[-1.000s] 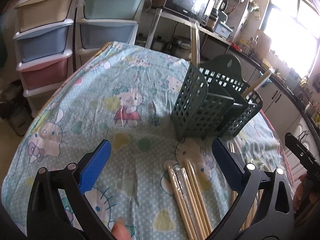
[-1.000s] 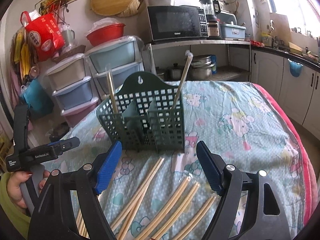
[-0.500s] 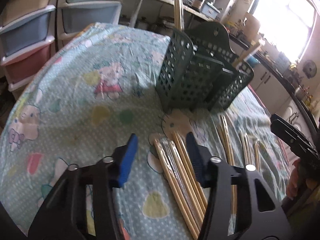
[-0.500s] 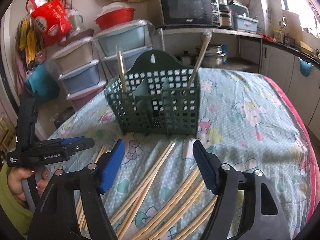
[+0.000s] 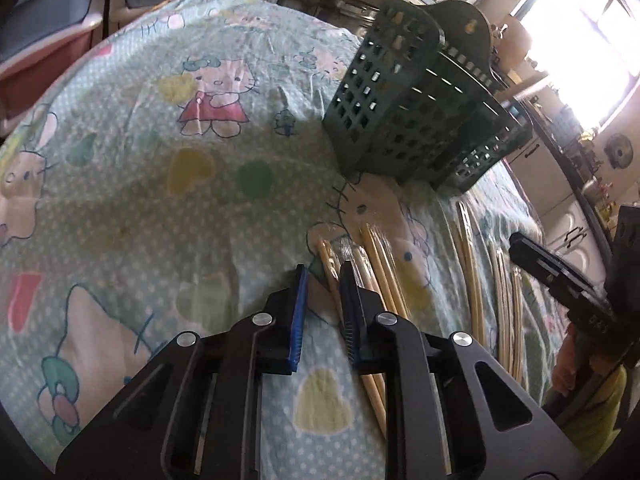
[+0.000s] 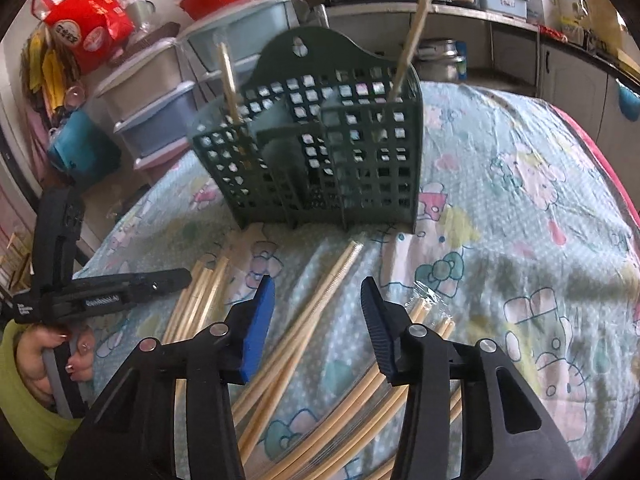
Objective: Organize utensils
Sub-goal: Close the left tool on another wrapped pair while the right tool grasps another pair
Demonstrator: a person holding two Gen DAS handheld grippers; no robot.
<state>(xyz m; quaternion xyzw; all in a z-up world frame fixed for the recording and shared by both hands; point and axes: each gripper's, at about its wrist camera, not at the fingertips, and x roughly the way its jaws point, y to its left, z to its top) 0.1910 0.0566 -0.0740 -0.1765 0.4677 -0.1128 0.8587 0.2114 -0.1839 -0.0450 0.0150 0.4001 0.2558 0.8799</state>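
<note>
Left wrist: left tool (image 5: 323, 276) closing around a chopstick (image 5: 329, 258); right tool (image 6: 318, 292) spread, closing.

Blown-out window (image 5: 580, 40) glare, perhaps slight blur

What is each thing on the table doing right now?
Green utensil caddy: upright, a chopstick pair standing at each end.
Loose chopsticks: lying flat on the tablecloth.
Left gripper: jaws closing around a wrapped chopstick pair.
Right gripper: jaws closing over the loose chopsticks, not gripping.
</note>
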